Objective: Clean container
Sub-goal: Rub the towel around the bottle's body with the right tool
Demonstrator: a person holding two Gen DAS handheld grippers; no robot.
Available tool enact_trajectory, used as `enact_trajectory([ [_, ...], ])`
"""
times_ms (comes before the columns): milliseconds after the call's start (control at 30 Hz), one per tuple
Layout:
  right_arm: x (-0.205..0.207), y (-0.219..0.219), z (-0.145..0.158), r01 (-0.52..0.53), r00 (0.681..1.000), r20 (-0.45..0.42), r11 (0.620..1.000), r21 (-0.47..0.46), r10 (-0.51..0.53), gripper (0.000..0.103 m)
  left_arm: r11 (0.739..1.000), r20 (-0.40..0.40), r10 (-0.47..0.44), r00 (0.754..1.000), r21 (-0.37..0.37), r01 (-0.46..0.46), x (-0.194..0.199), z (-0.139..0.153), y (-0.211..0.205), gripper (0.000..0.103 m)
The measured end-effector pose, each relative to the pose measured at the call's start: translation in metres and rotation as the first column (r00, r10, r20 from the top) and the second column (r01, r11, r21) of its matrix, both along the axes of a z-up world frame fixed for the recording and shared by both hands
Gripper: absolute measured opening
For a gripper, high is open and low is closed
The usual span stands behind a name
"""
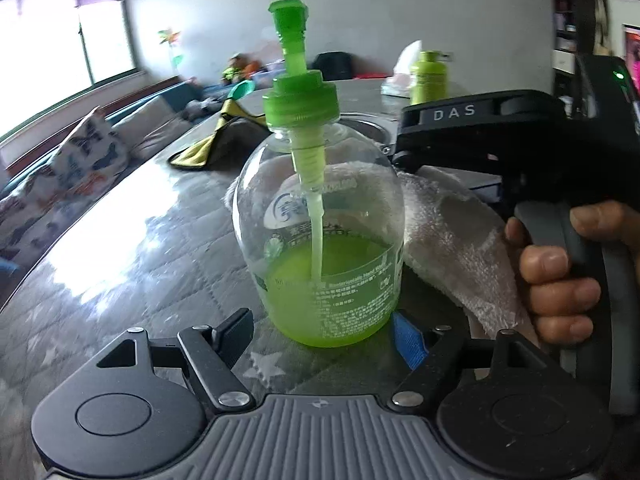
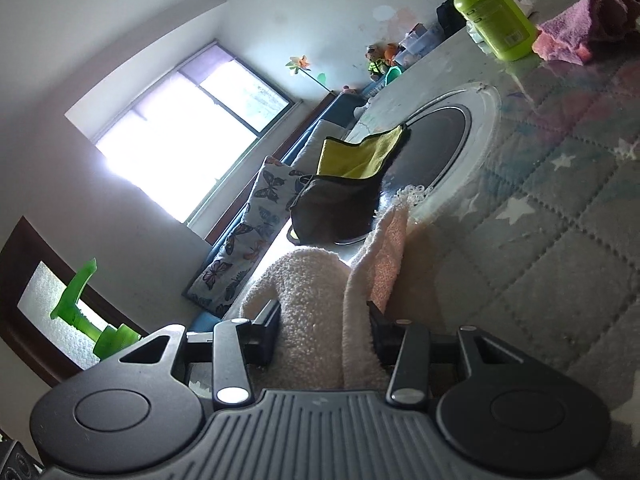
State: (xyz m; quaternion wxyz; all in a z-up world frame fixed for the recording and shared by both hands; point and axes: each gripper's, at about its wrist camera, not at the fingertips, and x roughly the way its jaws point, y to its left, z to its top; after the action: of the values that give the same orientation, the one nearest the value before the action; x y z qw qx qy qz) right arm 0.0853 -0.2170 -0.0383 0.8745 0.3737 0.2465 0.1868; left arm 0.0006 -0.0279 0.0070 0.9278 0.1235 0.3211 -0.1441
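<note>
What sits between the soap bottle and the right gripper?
A white towel, clamped in the right gripper, lies against the far side of the soap bottle; the left wrist view shows it best.

View rolled sideways. Right tool (image 2: 324,332) is seen clamped on a cream terry cloth (image 2: 316,320), bunched between both fingers. Beyond it, a yellow and dark cloth (image 2: 352,176) is draped partly over a round black inset with white rim (image 2: 486,120) in the quilted, star-printed worktop (image 2: 560,240). A green pump head (image 2: 80,300) is seen at lower left. A lime bottle (image 2: 494,16) and pink cloth (image 2: 584,28) are noted far off.
</note>
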Motion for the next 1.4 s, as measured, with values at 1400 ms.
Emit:
enact_trajectory([
  [1400, -0.009, 0.003, 0.006, 0.034, 0.999, 0.022, 0.999, -0.029, -0.033, 0.043, 0.998, 0.041, -0.056, 0.998, 0.006, 0.055, 0.0, -0.001, 0.004, 0.065],
])
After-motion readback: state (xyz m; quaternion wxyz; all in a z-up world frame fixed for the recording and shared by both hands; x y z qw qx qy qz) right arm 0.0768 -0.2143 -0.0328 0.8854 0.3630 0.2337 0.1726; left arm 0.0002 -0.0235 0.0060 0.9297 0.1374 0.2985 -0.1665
